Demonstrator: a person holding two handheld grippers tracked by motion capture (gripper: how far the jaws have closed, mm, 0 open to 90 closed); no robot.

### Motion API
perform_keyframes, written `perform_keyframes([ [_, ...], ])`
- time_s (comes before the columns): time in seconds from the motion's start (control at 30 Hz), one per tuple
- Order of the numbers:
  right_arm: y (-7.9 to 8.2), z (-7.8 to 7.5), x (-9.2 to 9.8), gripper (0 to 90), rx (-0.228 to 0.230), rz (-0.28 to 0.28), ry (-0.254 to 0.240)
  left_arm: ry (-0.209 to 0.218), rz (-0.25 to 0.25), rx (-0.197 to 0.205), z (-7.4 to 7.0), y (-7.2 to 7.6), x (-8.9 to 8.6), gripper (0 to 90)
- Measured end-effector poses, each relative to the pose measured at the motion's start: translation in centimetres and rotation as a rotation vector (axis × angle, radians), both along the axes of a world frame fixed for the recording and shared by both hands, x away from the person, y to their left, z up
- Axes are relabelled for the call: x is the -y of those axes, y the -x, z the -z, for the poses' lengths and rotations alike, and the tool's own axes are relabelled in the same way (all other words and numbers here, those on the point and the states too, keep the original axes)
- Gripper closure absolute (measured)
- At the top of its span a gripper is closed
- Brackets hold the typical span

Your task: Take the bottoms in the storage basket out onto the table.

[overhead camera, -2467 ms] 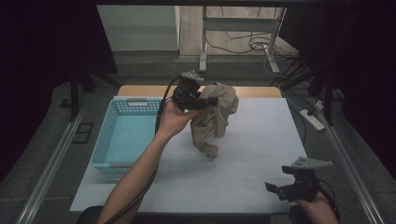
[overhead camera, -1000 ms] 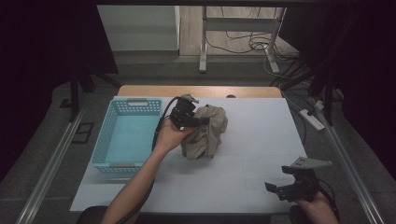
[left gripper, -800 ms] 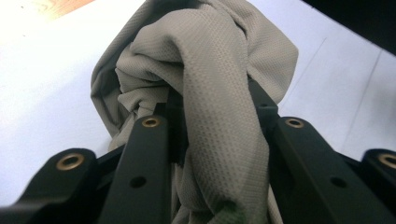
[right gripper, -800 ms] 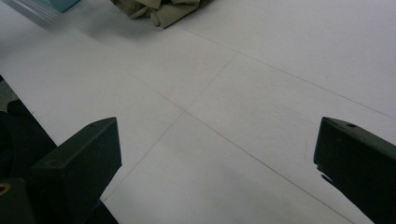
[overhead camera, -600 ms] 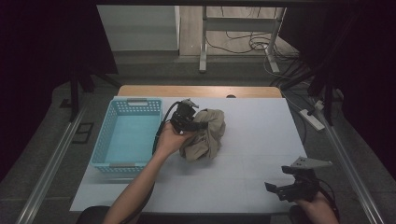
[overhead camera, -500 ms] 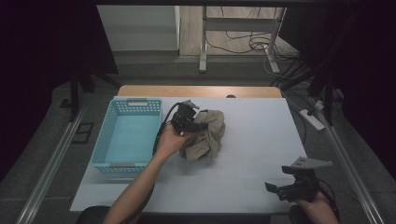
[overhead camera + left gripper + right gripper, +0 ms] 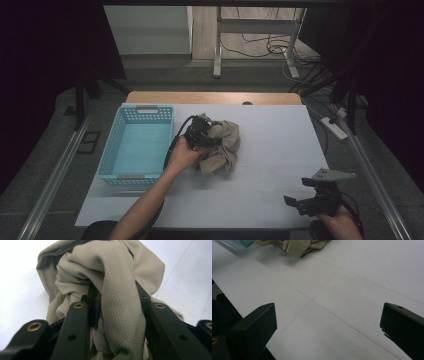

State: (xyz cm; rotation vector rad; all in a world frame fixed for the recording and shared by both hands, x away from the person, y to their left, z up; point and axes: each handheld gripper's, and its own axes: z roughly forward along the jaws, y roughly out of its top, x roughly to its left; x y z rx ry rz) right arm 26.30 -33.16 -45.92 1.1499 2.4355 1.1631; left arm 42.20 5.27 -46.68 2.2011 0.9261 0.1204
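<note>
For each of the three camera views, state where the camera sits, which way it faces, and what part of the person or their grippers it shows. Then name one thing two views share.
High view: above the person's side, looking forward and down on the white table; both forearms, left gripper and right gripper.
Left gripper view: rides the left gripper, facing the beige cloth clamped between its black jaws.
Right gripper view: rides the right gripper, facing across bare table; its jaws stand wide apart.
Shared: the cloth, also in the high view and the right gripper view.
</note>
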Motion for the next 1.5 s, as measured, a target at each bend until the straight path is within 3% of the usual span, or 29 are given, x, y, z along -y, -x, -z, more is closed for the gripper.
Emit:
perform_keyframes([
  [0.33,0.0,0.0,0.0,1.0,0.000,-0.002,-0.002,-0.034,0.015,-0.022,1.5,0.1,0.1,63.4],
  [0.8,0.0,0.0,-0.1,1.0,-0.002,-0.012,0.003,-0.131,0.017,-0.043,3.0,0.2,1.1,52.4],
  [1.07,0.0,0.0,-0.1,1.0,-0.004,-0.016,0.004,-0.122,0.008,-0.051,3.6,0.2,1.3,44.6],
  [1.5,0.0,0.0,-0.1,1.0,-0.004,-0.017,0.001,-0.109,0.015,-0.051,3.3,0.2,1.3,29.9],
])
